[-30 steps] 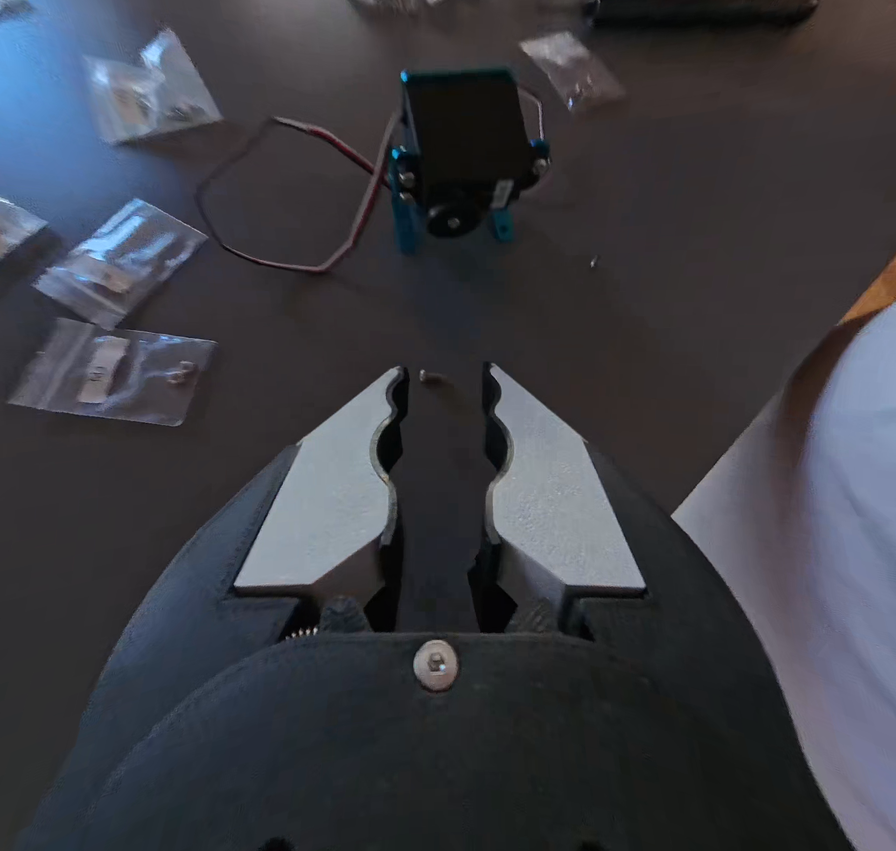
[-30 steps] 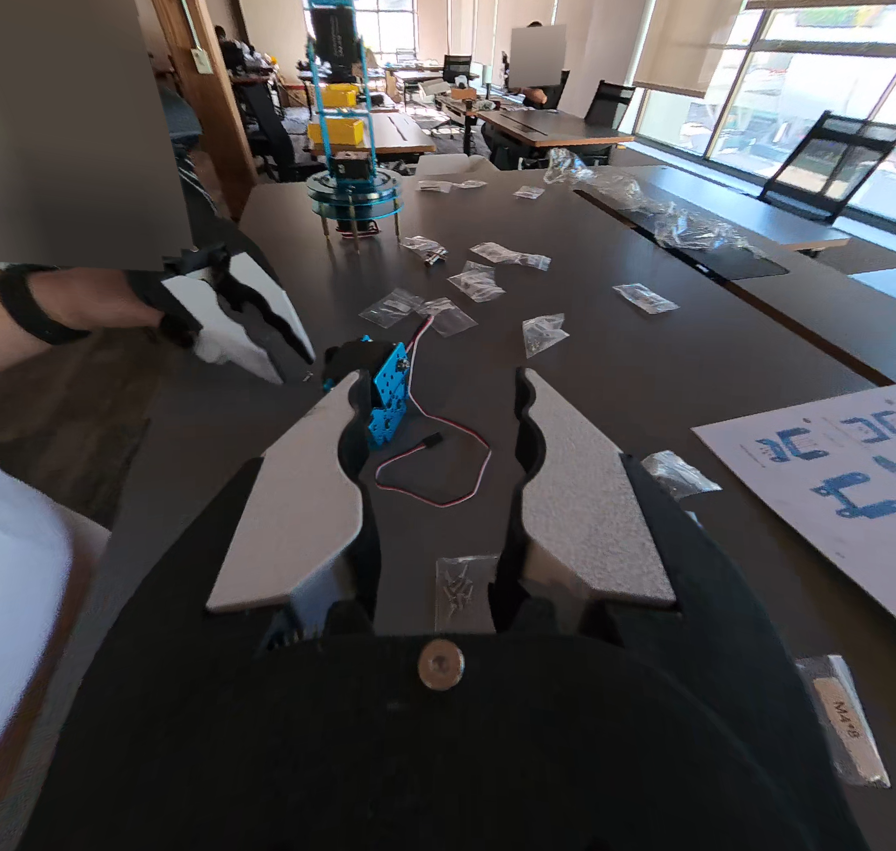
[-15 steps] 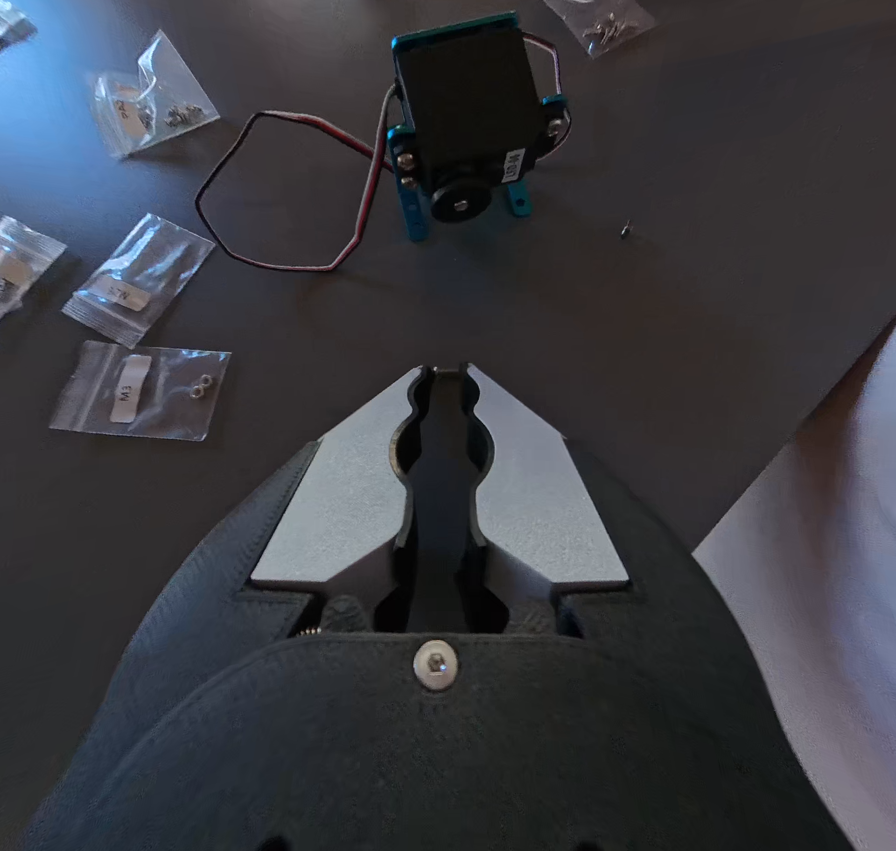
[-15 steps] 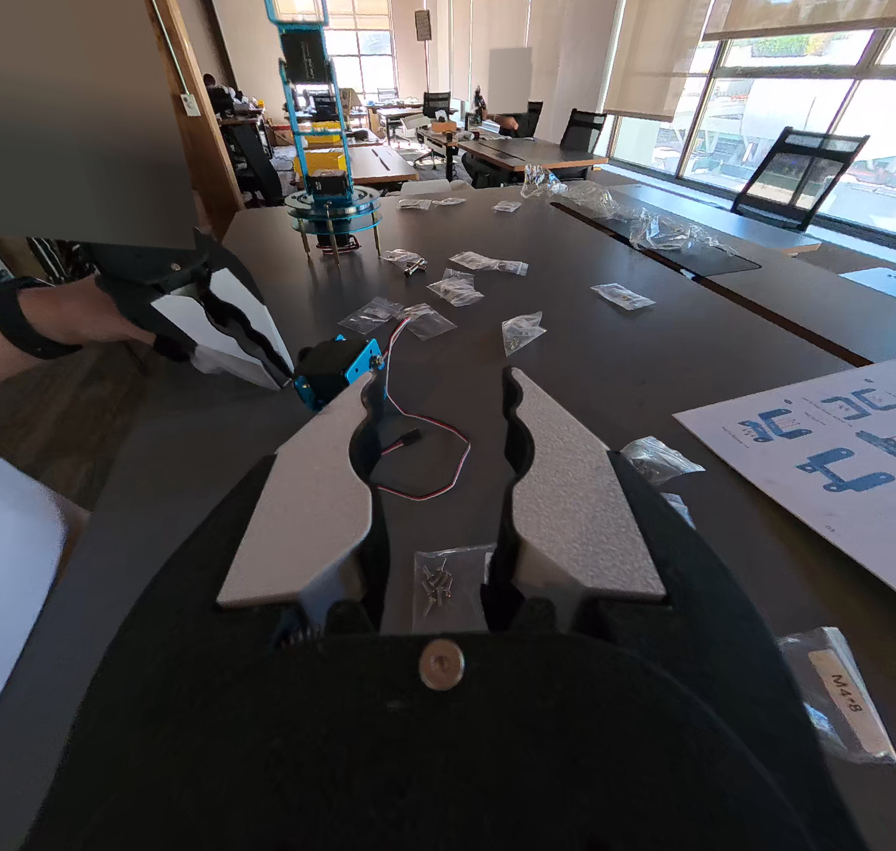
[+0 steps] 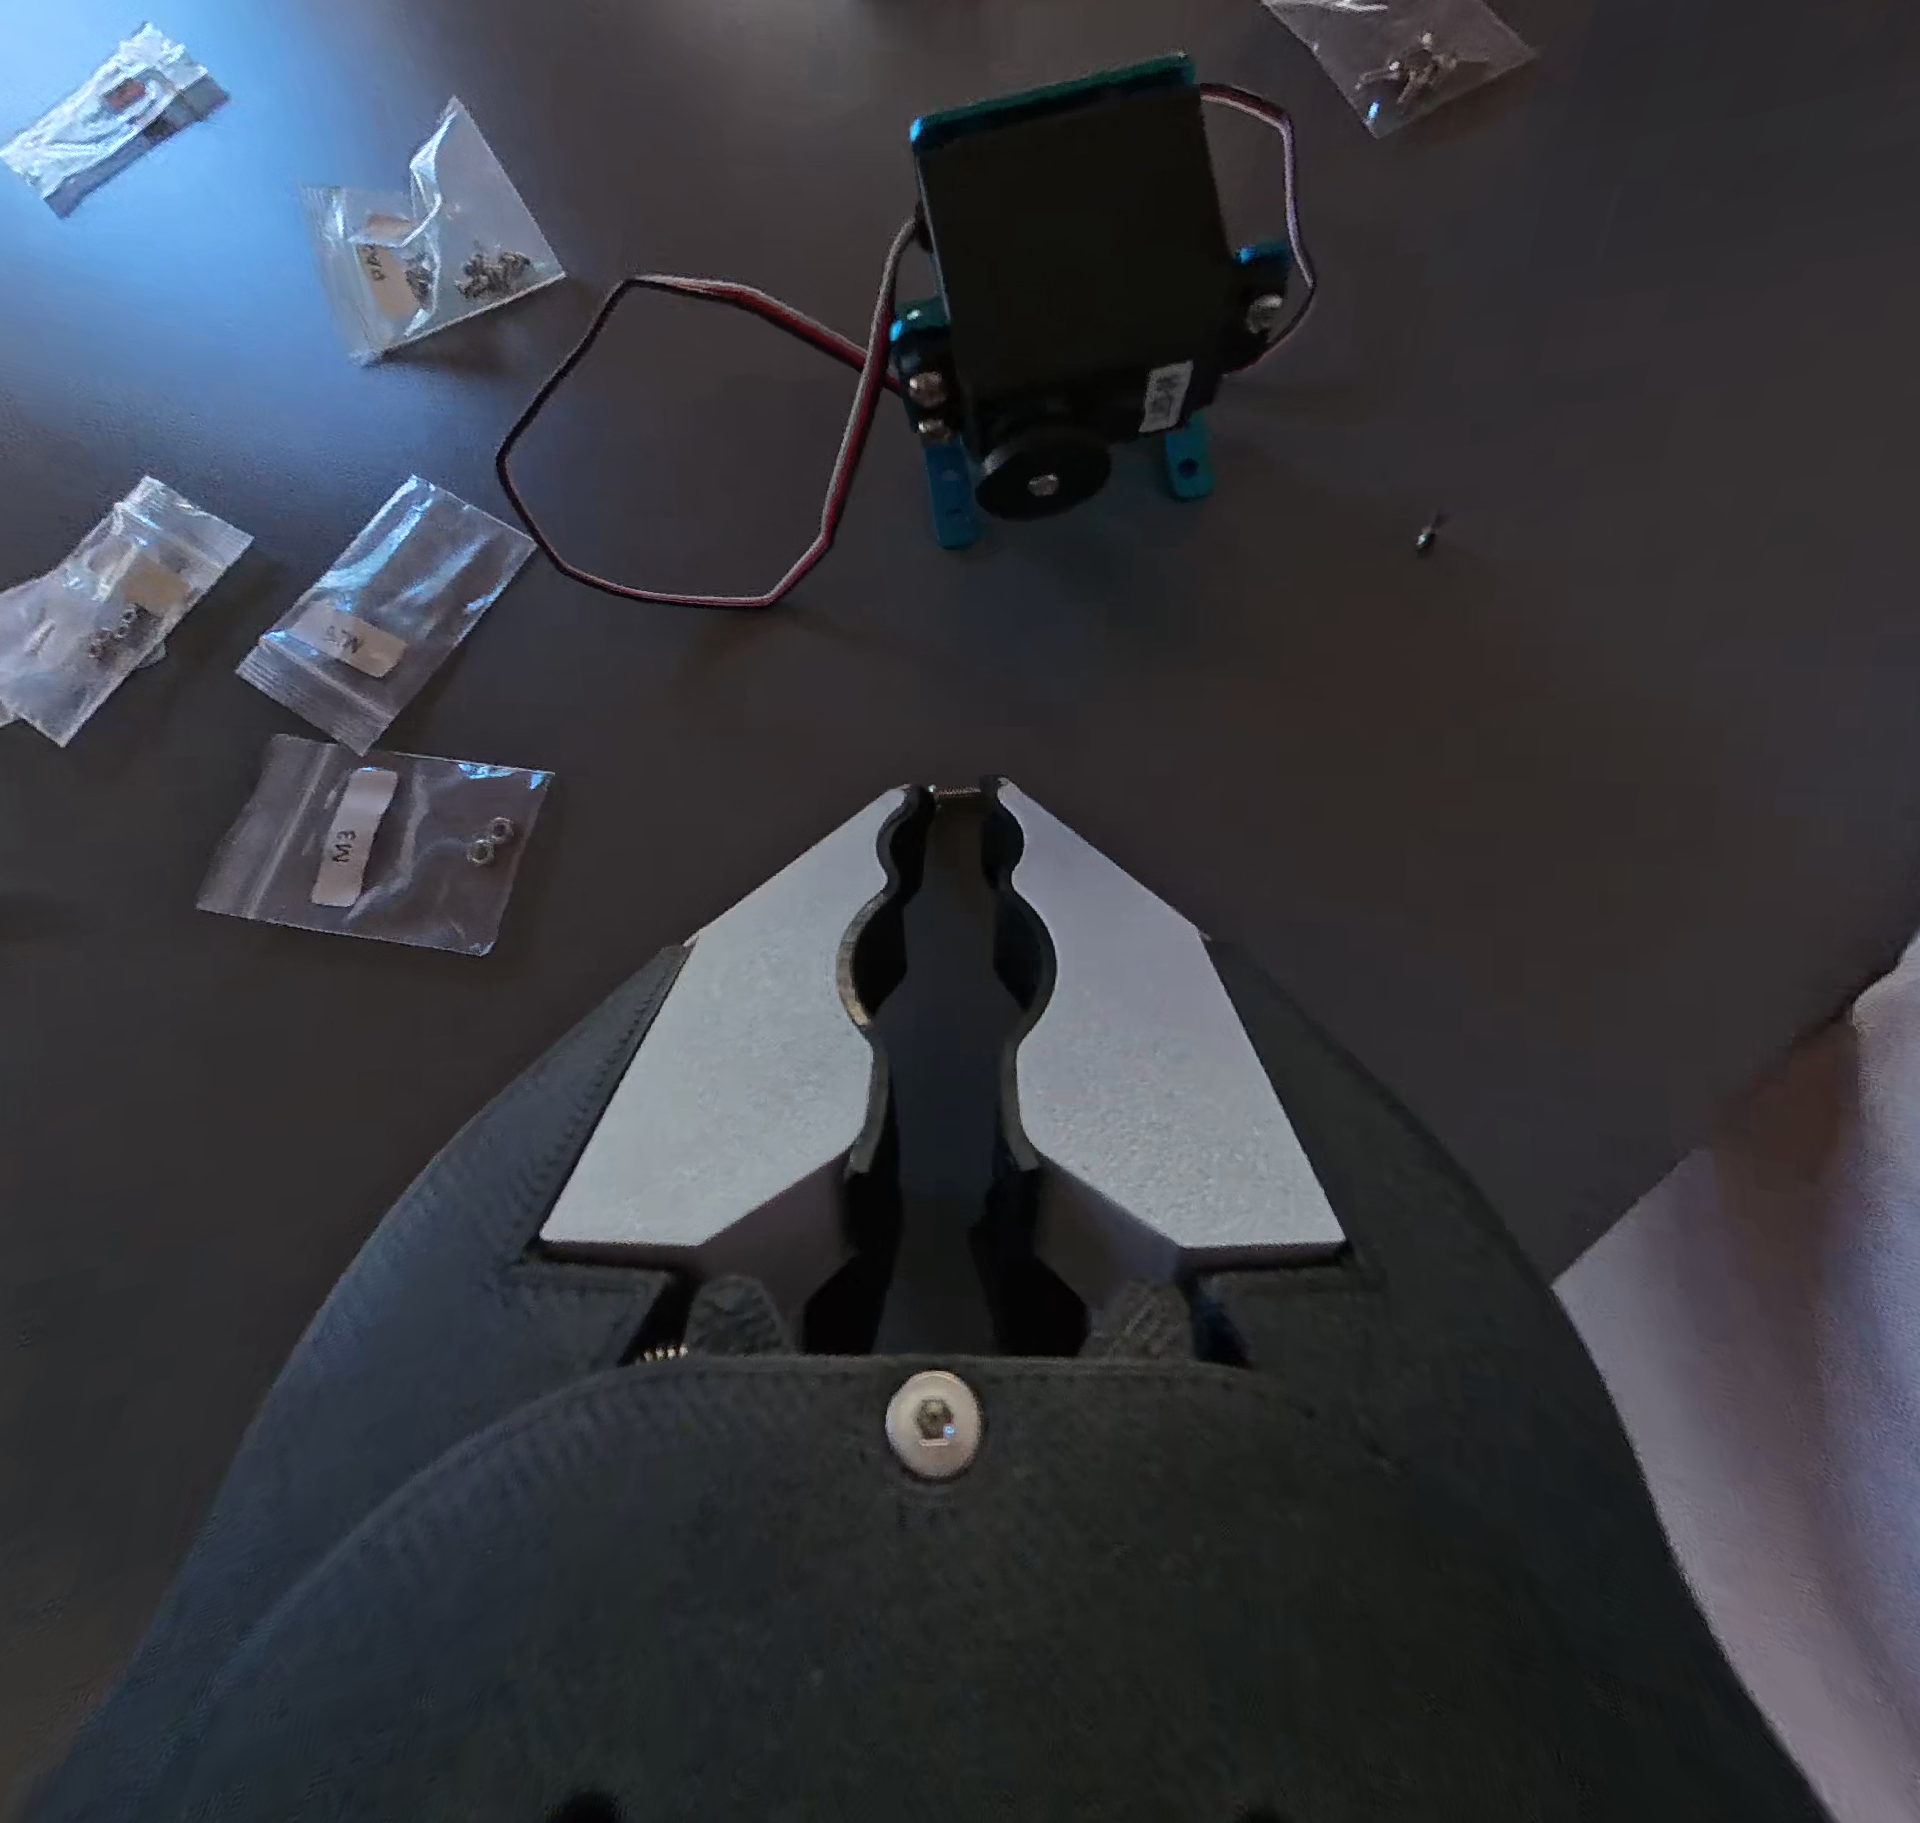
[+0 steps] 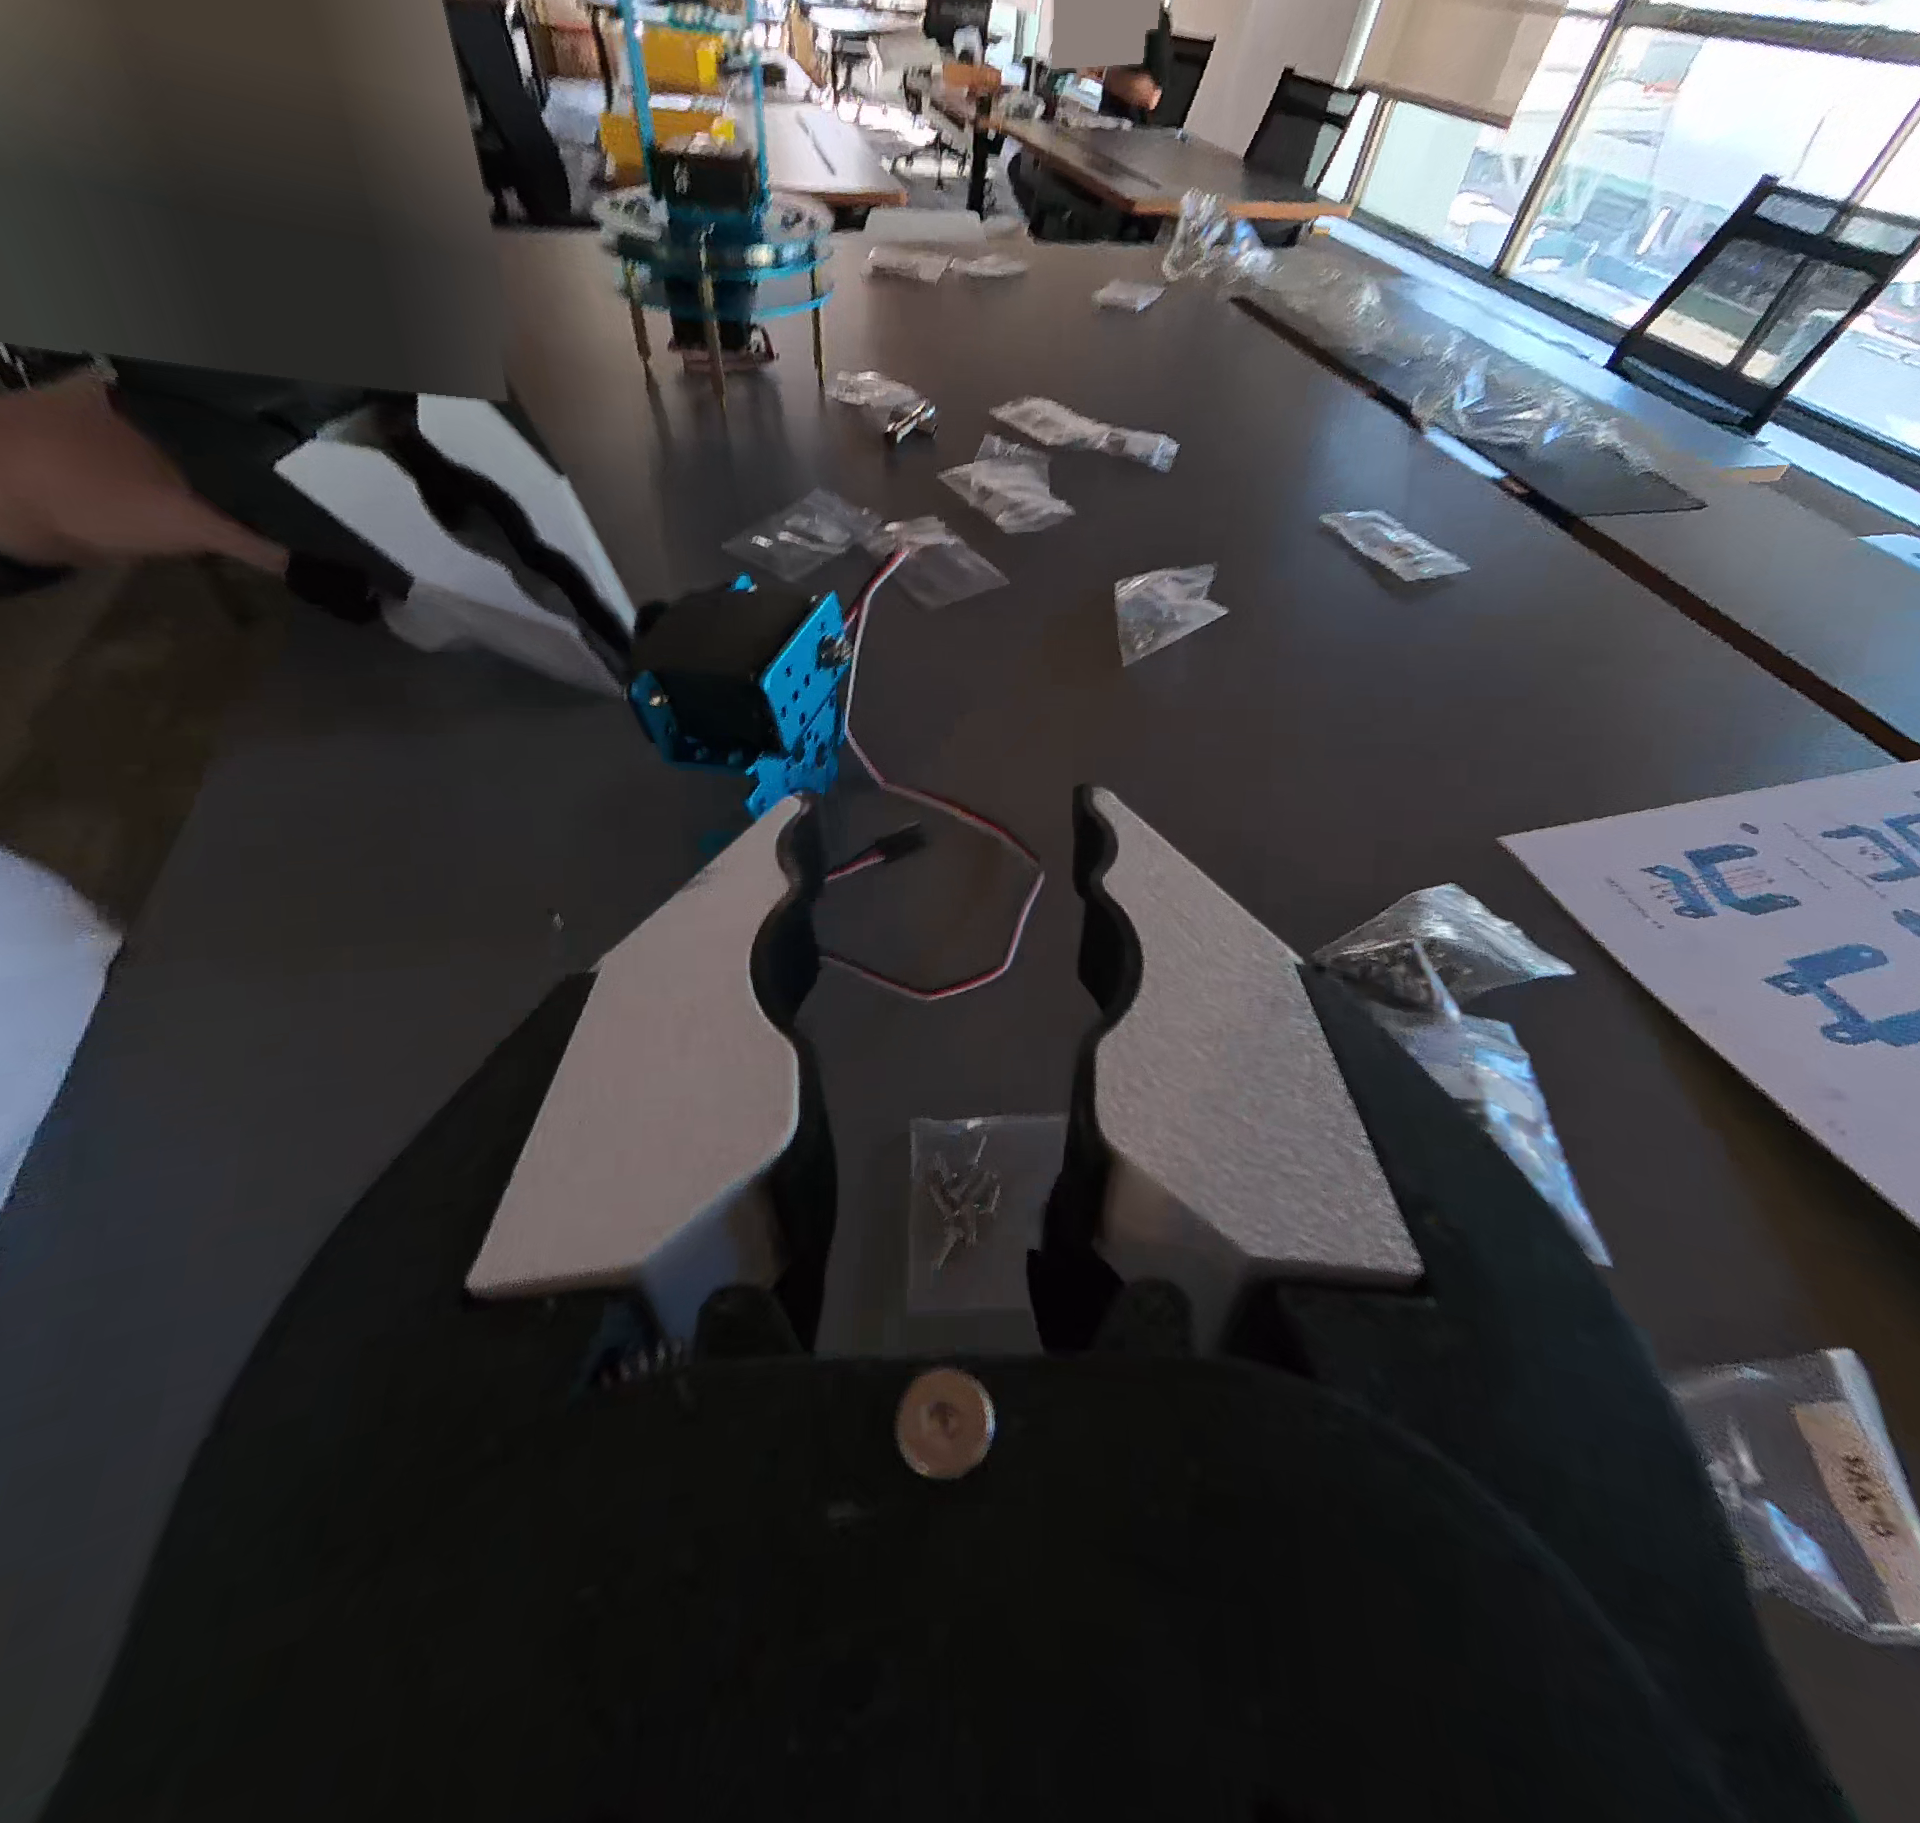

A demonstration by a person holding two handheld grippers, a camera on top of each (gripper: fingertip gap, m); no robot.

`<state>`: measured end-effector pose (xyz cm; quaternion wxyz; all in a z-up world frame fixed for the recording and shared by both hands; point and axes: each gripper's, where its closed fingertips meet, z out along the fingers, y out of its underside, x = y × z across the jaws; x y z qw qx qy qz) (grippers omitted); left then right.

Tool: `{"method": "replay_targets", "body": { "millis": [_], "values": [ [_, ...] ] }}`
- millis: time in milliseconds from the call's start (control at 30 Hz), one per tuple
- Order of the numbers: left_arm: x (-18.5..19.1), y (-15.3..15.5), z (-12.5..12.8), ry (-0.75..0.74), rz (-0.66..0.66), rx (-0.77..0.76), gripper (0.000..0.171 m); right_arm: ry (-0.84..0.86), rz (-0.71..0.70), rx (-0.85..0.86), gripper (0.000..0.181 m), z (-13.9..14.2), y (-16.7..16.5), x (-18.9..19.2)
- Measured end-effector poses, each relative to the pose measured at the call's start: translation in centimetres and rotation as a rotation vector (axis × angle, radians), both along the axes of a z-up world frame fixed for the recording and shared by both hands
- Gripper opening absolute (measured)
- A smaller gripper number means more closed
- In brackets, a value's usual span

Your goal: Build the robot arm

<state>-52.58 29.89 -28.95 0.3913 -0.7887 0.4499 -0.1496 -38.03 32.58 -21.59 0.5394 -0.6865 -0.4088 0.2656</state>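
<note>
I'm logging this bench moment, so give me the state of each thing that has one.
left claw: shut on a small screw, held clear of the table.
small screw: pinched crosswise at the tips.
right claw: open, empty.
servo in blue bracket: standing on the table, untouched.
servo cable: looped, unplugged.
loose screw: lying on the table.

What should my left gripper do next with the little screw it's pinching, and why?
Probably carry the screw slowly forward to the motor in its blue bracket, with the left gripper kept shut. The screw sits crosswise at the very fingertips, so the hold looks slight. The right gripper is open and empty.
</note>
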Motion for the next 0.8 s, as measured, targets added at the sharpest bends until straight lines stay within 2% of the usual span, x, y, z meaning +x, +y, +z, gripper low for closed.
{"method": "replay_targets", "body": {
  "millis": [33, 100, 167, 233, 300, 433, 633, 800],
  "values": [
    [0.0, 0.1, 0.0, -0.007, 0.010, -0.006, 0.014, -0.022, 0.023, -0.008, 0.047, -0.4, -0.5, -0.4],
    [-0.1, 0.1, 0.1, -0.027, 0.016, -0.028, 0.027, -0.048, 0.141, -0.045, 0.032, -1.2, -2.5, -2.0],
    [-0.2, 0.0, 0.2, -0.052, 0.017, -0.052, 0.030, -0.071, 0.285, -0.127, 0.026, -2.3, -5.2, -4.1],
    [-0.3, 0.0, 0.5, -0.077, 0.025, -0.054, 0.031, -0.193, 0.376, -0.205, 0.021, -4.4, -7.1, -5.3],
    [-0.4, 0.0, 0.7, -0.089, 0.036, -0.042, 0.030, -0.292, 0.395, -0.221, 0.017, -5.6, -7.4, -6.0],
    [0.0, -0.3, 1.1, -0.101, 0.042, -0.022, 0.028, -0.342, 0.445, -0.276, 0.011, -6.4, -7.7, -6.6],
    [0.0, -0.6, 1.2, -0.096, 0.039, 0.002, 0.027, -0.352, 0.466, -0.317, 0.011, -7.2, -8.0, -6.9],
    [-0.7, -0.3, 1.4, -0.105, 0.060, 0.014, 0.026, -0.335, 0.465, -0.317, 0.003, -7.1, -8.0, -7.1]
  ]
}}
